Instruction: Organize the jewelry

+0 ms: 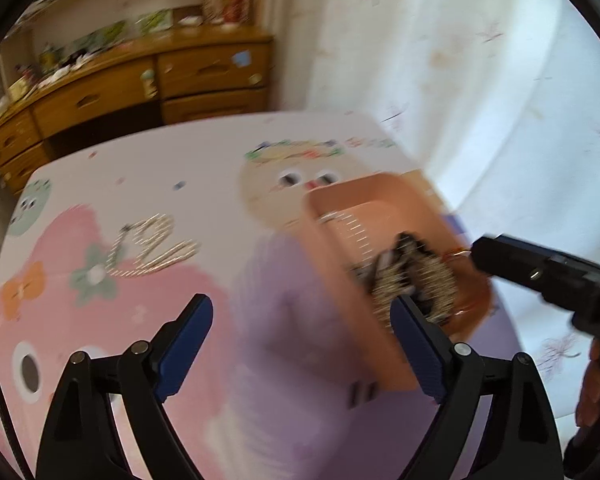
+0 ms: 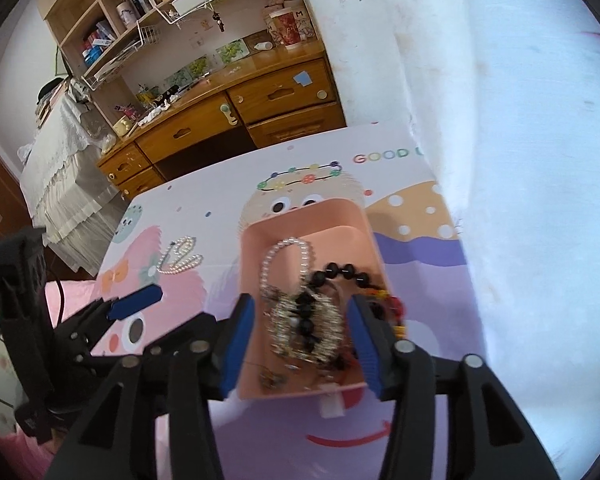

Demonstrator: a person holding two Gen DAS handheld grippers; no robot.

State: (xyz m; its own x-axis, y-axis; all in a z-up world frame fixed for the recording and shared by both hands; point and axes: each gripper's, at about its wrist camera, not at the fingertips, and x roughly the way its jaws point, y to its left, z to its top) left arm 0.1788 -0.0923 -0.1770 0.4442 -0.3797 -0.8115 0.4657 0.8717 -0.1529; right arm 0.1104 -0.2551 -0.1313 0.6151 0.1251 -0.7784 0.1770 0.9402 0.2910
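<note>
Presently, the pink tray [image 2: 256, 248] of tangled jewelry [image 2: 308, 320] sits toward the right edge of the desk [image 2: 420, 420], while a pearl strand [image 2: 182, 258] lies loose near the left edge. The right tongs [image 2: 300, 340] straddle the pile, spread, gripping nothing; the left tongs [image 1: 300, 344] are spread and empty. Closing on the tangle risks lifting several snagged pieces together or nudging the light tray.

"GOOD" in coloured letters on the cartoon mat [image 2: 380, 280]

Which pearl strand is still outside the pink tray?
The pearl strand lying looped on the pink patch of the mat, left of the tray; the other pearl strand lies inside it.
</note>
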